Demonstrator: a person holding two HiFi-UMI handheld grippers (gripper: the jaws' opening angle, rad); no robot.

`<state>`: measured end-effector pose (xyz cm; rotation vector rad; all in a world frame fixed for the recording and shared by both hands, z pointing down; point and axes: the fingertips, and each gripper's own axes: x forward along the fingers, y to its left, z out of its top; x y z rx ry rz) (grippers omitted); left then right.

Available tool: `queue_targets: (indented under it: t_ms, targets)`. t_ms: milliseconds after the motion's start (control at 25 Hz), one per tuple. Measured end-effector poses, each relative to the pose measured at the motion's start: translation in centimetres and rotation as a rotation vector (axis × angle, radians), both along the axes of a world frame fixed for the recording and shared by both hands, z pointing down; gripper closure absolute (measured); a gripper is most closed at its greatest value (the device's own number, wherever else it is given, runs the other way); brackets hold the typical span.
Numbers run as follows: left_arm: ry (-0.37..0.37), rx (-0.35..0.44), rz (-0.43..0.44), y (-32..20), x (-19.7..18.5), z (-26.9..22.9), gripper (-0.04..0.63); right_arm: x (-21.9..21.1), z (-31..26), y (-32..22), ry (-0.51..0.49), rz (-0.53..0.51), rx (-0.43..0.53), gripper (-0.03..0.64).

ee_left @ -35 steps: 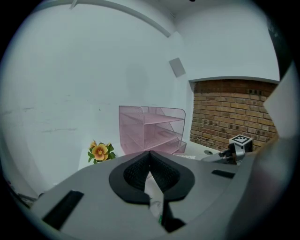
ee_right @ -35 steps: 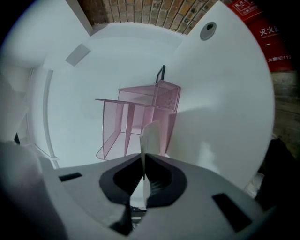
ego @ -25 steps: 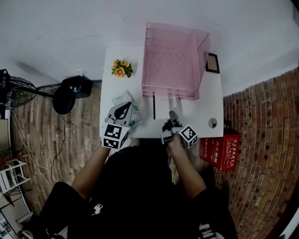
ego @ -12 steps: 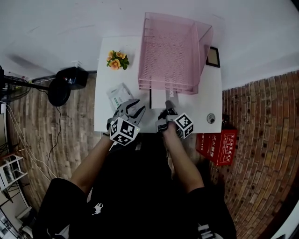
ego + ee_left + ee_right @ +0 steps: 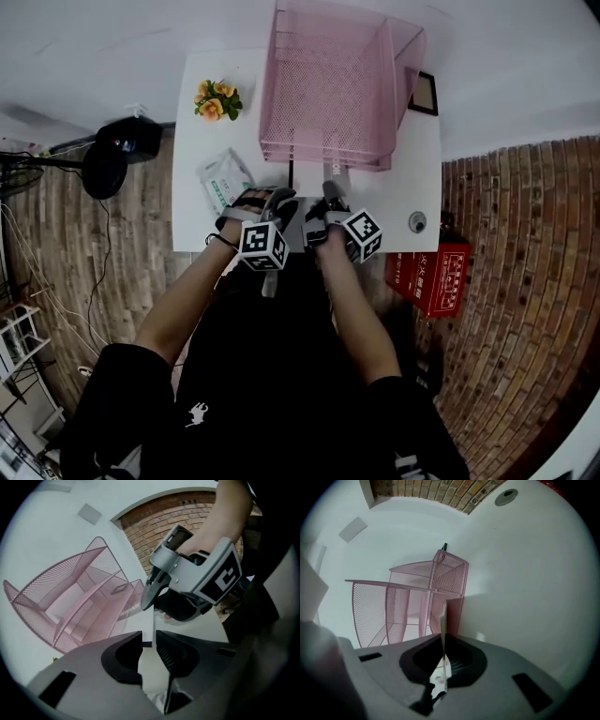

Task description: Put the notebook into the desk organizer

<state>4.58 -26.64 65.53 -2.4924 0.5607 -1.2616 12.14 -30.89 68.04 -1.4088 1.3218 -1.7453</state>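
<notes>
The pink mesh desk organizer (image 5: 328,84) stands at the back of the white table (image 5: 192,225). In front of it lies the white notebook (image 5: 309,183), its far end at the organizer's lowest tray. My right gripper (image 5: 323,199) is shut on the notebook's near edge. In the right gripper view the notebook (image 5: 443,618) runs edge-on between the jaws of the right gripper (image 5: 443,641) toward the organizer (image 5: 417,602). My left gripper (image 5: 272,199) sits close beside it on the left. The left gripper (image 5: 148,641) stands open by a narrow gap, with the notebook's dark edge (image 5: 147,644) showing in it.
A small pot of flowers (image 5: 214,98) and a packet of tissues (image 5: 223,178) sit on the table's left part. A black-framed picture (image 5: 424,94) lies right of the organizer, with a round grommet (image 5: 415,222) nearer. A red box (image 5: 427,272) stands on the floor.
My left gripper has left the tissue packet, moved right to the notebook beside the right gripper, and its jaws have opened. The right gripper keeps its hold.
</notes>
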Motion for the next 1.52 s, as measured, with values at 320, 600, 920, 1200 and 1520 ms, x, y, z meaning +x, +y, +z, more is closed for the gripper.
queue_targets:
  t_ms: [320, 600, 920, 1200, 1520]
  targets:
    - [-0.046, 0.009, 0.005, -0.9, 0.2, 1.0, 0.552, -0.5, 0.3, -0.6, -0.047, -0.001, -0.008, 0.606]
    - [-0.053, -0.004, -0.021, -1.8, 0.2, 1.5, 0.581, -0.6, -0.1, -1.4, -0.066, -0.05, 0.02, 0.597]
    - [-0.066, -0.015, -0.073, -3.9, 0.0, 1.9, 0.586, -1.1, -0.3, -0.8, 0.0, -0.211, 0.041, 0.525]
    - [-0.125, 0.067, -0.089, -6.5, 0.4, 2.5, 0.584, 0.0, -1.8, 1.4, 0.231, -0.348, 0.096, 0.571]
    - [-0.212, 0.124, -0.081, -7.5, 0.6, 4.3, 0.583, 0.7, -1.1, 2.0, 0.378, -0.412, 0.095, 0.614]
